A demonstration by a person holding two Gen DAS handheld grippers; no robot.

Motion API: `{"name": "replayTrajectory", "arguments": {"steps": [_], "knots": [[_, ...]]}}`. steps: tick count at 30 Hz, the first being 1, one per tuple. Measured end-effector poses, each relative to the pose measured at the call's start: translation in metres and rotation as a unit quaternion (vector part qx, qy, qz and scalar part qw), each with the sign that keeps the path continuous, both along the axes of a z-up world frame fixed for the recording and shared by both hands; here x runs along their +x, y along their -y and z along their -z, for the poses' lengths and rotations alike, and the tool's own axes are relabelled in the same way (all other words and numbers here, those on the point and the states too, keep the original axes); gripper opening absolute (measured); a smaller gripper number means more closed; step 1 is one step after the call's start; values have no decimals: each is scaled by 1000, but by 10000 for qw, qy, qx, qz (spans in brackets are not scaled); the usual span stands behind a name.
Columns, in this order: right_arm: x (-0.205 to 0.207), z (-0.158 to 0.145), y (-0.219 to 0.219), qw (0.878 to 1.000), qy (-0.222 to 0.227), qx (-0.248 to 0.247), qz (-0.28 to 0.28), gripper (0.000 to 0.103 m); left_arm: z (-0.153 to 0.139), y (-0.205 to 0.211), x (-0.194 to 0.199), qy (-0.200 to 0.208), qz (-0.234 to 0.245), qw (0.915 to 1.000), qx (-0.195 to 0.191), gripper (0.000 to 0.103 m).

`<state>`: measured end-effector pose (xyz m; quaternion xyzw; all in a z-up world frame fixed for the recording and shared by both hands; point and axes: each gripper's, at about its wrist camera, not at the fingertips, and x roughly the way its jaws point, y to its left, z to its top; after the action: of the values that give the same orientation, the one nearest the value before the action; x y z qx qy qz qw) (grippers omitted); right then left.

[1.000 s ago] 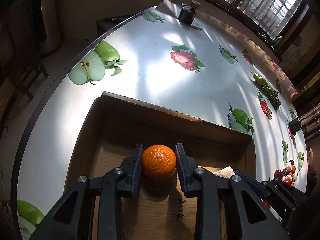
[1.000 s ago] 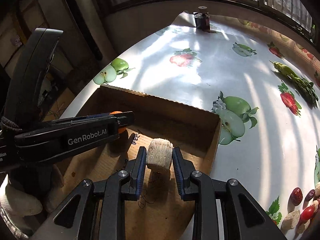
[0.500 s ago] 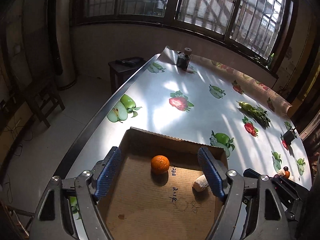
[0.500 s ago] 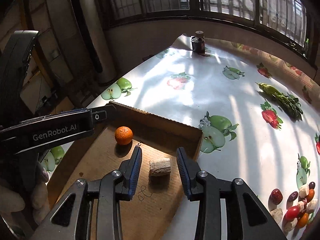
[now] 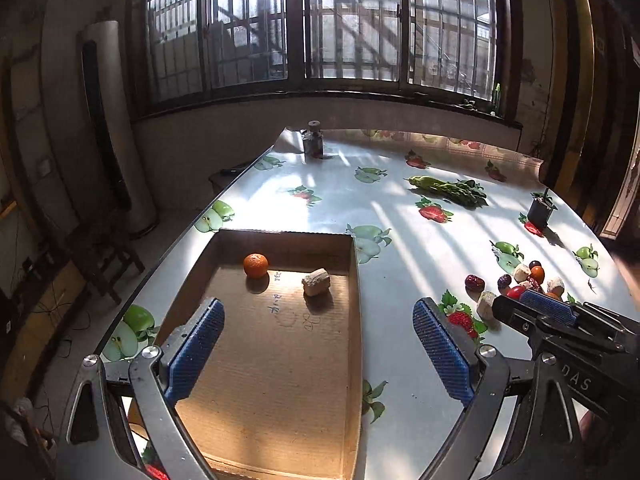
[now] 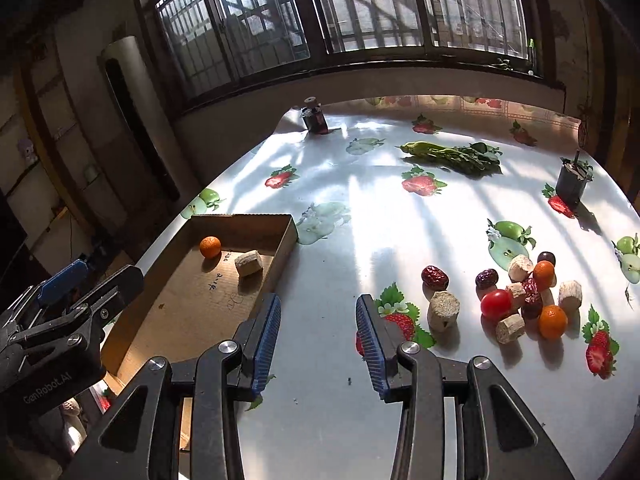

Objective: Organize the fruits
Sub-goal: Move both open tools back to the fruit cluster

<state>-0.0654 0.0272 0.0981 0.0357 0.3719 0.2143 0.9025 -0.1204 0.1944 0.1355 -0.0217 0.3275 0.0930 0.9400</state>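
Orange (image 5: 255,265) and pale cut chunk (image 5: 316,281), clamped a second ago, are now left lying apart in the cardboard tray (image 5: 354,304), while the left gripper (image 5: 316,346) and right gripper (image 6: 318,336), jaws just opened and empty, are seen drawn back above the table (image 6: 360,232).

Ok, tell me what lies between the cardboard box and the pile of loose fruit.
Only bare tablecloth with printed fruit between the cardboard box and the fruit pile, shown in the right wrist view.
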Motion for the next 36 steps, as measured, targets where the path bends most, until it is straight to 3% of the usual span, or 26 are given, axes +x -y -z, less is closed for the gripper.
{"name": "replayTrajectory", "arguments": {"steps": [11, 25, 28, 33, 36], "knots": [[-17, 6, 76, 9986, 12, 40, 530, 43, 7, 38, -6, -127, 213, 9993, 270, 95], [-7, 22, 128, 9953, -152, 134, 948, 42, 32, 53, 13, -521, 303, 9976, 332, 95], [-3, 25, 138, 9946, -193, 139, 1013, 42, 41, 51, 20, -676, 366, 9969, 181, 95], [4, 22, 179, 9884, -193, 353, 1462, 42, 56, 30, 35, -994, 262, 9934, -516, 95], [9, 20, 209, 9815, -239, 578, 1809, 42, 60, 30, 41, -1029, 271, 9925, -604, 95]]}}
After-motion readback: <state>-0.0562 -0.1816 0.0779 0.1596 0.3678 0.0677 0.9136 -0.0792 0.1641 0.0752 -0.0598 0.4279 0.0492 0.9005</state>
